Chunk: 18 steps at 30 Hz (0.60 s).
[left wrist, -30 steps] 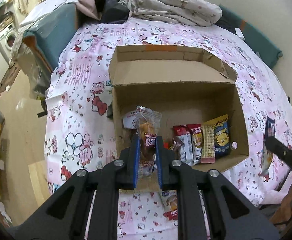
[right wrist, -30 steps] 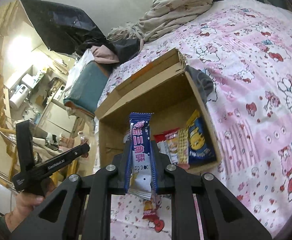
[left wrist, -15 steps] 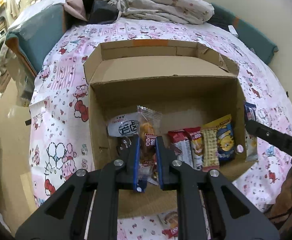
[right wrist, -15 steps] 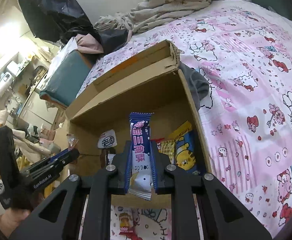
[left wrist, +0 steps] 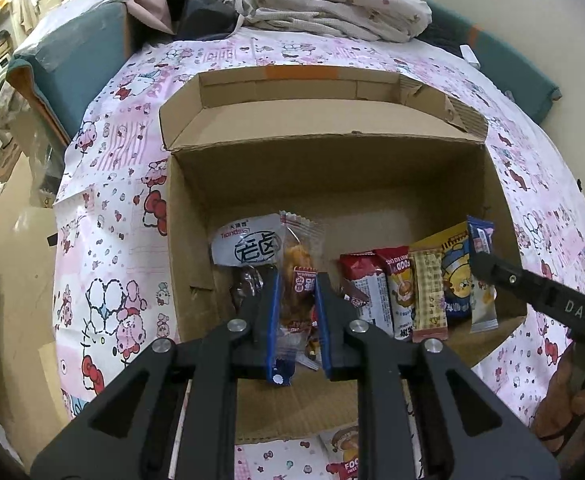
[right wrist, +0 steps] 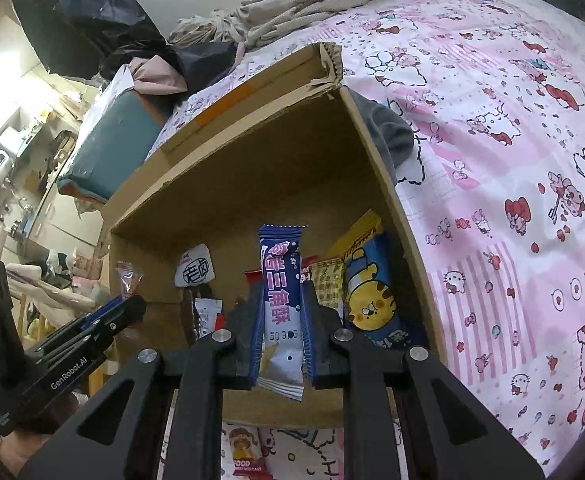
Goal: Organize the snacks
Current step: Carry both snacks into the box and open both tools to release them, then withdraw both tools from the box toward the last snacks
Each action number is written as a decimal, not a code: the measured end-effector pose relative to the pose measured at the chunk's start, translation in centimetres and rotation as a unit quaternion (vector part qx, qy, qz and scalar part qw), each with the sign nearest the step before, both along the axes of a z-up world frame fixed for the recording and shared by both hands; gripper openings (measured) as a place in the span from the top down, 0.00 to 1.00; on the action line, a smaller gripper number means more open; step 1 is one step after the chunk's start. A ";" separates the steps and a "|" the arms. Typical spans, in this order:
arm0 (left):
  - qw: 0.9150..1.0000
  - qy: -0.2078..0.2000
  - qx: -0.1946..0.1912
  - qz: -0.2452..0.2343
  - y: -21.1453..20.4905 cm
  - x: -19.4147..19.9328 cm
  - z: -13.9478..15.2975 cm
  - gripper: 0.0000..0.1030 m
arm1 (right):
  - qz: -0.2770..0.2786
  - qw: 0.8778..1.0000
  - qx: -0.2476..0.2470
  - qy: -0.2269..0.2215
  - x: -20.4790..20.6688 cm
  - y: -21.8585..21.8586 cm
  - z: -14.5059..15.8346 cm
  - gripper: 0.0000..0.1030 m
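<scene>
An open cardboard box (left wrist: 332,168) lies on the pink bed, also in the right wrist view (right wrist: 252,168). My left gripper (left wrist: 295,280) is shut on a clear packet with an orange snack (left wrist: 299,264), held inside the box's left half beside a white packet (left wrist: 248,242). My right gripper (right wrist: 280,292) is shut on a blue and white snack bar (right wrist: 280,280), held upright at the box's right side; the bar also shows in the left wrist view (left wrist: 480,240). A row of packets stands in the box: red (left wrist: 362,284), checked (left wrist: 426,284), and blue with a yellow tiger (right wrist: 366,292).
A loose snack packet (left wrist: 344,456) lies on the bedsheet in front of the box, also in the right wrist view (right wrist: 244,456). A rumpled blanket (left wrist: 316,4) and a teal cushion (left wrist: 72,52) lie behind the box. The bed's left edge drops to the floor (left wrist: 16,280).
Both grippers have moved forward into the box with their snacks. The blue bar now sits by the right end of the packet row.
</scene>
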<state>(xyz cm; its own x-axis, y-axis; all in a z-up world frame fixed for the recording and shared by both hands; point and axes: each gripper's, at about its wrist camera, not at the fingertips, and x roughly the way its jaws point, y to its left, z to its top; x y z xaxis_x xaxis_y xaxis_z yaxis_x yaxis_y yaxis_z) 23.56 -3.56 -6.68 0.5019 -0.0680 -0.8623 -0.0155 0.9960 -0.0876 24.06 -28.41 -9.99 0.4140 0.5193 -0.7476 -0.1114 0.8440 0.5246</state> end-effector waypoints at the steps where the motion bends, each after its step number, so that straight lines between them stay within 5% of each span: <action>1: 1.000 0.000 -0.004 0.000 0.1 0.0 0.0 0.84 | 0.004 1.000 0.003 0.003 0.0 0.1 -0.1 0.82; 6: 1.000 -0.005 -0.013 0.000 0.1 -0.2 0.1 0.80 | 0.015 1.000 0.016 0.002 -0.1 0.6 0.0 0.79; 9: 1.000 -0.004 -0.019 0.001 0.0 -0.3 0.2 0.47 | 0.014 1.000 0.005 -0.011 -0.2 0.9 0.5 0.76; 10: 1.000 -0.005 -0.019 0.002 0.0 -0.3 0.4 0.28 | 0.013 1.000 0.010 -0.009 -0.2 0.8 0.5 0.71; 11: 1.000 -0.007 -0.020 0.004 0.1 -0.4 0.5 0.17 | 0.010 1.000 0.019 -0.006 -0.1 0.6 0.5 0.50; 12: 1.000 -0.016 -0.026 0.007 0.2 -0.6 0.7 0.15 | 0.005 1.000 0.021 -0.006 -0.1 0.5 0.6 0.29; 18: 0.999 -0.018 -0.041 0.013 0.5 -0.6 0.8 0.14 | -0.014 1.000 0.014 -0.001 0.0 -0.3 0.5 0.26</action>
